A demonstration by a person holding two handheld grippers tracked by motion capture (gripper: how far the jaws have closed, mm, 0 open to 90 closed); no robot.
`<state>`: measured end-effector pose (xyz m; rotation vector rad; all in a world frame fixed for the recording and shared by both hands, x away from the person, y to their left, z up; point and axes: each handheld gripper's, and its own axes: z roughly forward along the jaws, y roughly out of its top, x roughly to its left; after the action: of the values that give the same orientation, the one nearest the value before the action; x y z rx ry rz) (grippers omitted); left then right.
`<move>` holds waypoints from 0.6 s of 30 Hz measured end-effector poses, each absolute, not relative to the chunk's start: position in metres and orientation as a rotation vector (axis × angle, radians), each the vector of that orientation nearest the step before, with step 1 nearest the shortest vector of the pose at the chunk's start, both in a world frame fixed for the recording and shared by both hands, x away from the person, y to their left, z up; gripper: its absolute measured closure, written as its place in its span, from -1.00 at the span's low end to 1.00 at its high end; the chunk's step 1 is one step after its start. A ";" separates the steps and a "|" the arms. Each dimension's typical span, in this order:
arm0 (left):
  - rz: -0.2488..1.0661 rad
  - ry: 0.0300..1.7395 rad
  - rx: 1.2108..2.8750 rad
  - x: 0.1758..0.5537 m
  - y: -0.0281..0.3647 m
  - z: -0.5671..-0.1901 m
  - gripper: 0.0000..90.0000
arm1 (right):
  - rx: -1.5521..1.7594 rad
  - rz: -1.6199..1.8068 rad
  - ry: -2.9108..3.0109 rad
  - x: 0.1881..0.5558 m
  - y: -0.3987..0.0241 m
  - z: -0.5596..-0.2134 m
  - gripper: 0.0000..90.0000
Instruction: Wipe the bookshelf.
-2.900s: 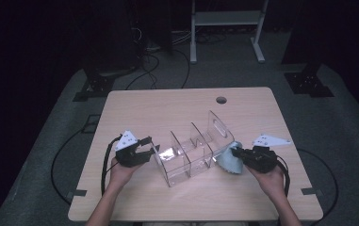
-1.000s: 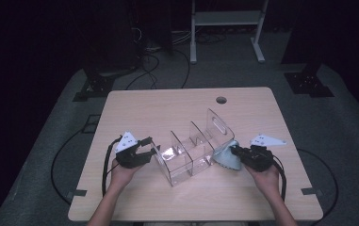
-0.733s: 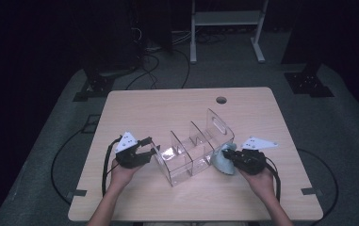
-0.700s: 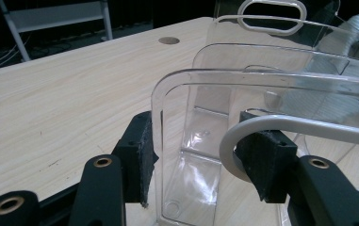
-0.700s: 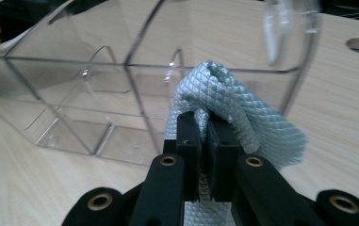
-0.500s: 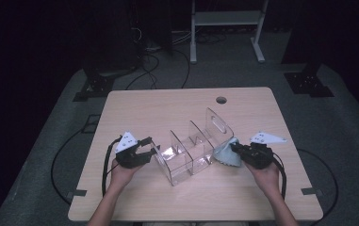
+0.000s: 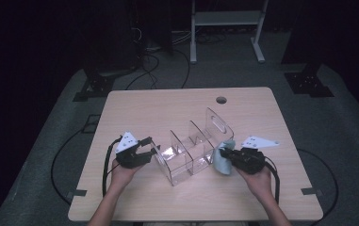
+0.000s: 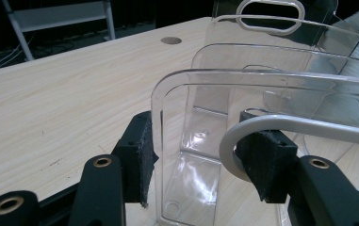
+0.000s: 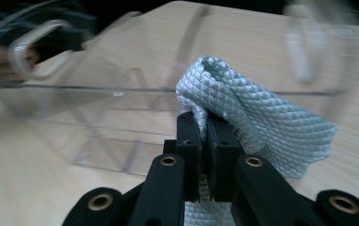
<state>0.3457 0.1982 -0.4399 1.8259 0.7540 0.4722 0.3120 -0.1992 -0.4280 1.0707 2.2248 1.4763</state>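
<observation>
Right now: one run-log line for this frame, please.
left gripper: shut on clear organizer end wall | right gripper: shut on blue cloth, at organizer's side | table: organizer upright

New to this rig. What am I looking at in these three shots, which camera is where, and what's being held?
No robot arm here: a person holds a pair of hand-held tongs in each hand at a wooden table. The high view looks down from above the person's side. The other two cameras ride on the tongs and look along their black jaws.

On the table stands a clear plastic organizer with upright dividers and a handle slot at its far end.

The left tongs have one jaw on either side of the organizer's near end wall, as the left gripper view shows. The right tongs are shut on a pale blue quilted cloth, held against the organizer's right side. That view is motion-blurred.
</observation>
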 end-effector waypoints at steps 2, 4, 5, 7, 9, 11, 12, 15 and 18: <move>0.473 0.755 1.826 0.346 0.198 -0.440 0.05 | 1.010 1.492 2.272 0.306 -0.185 -0.427 0.88; 0.471 0.754 1.830 0.345 0.199 -0.440 0.05 | 0.950 1.458 2.291 0.303 -0.176 -0.426 0.88; 0.471 0.754 1.830 0.345 0.199 -0.440 0.05 | 0.950 1.458 2.291 0.303 -0.176 -0.426 0.88; 0.469 0.754 1.829 0.345 0.199 -0.440 0.05 | 0.975 1.455 2.275 0.307 -0.183 -0.427 0.89; 0.467 0.757 1.826 0.345 0.199 -0.440 0.04 | 1.030 1.442 2.239 0.312 -0.193 -0.428 0.88; 0.466 0.758 1.825 0.345 0.198 -0.440 0.04 | 1.071 1.443 2.220 0.315 -0.201 -0.431 0.88; 0.466 0.758 1.823 0.345 0.198 -0.440 0.04 | 1.087 1.449 2.214 0.316 -0.203 -0.432 0.88; 0.468 0.759 1.828 0.345 0.197 -0.439 0.04 | 1.067 1.452 2.236 0.313 -0.197 -0.433 0.88; 0.468 0.759 1.829 0.345 0.197 -0.439 0.04 | 0.981 1.457 2.312 0.306 -0.176 -0.434 0.88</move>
<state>0.3447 0.1972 -0.4394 1.8287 0.7594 0.4677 0.3059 -0.1760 -0.4340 0.9811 2.3121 1.4565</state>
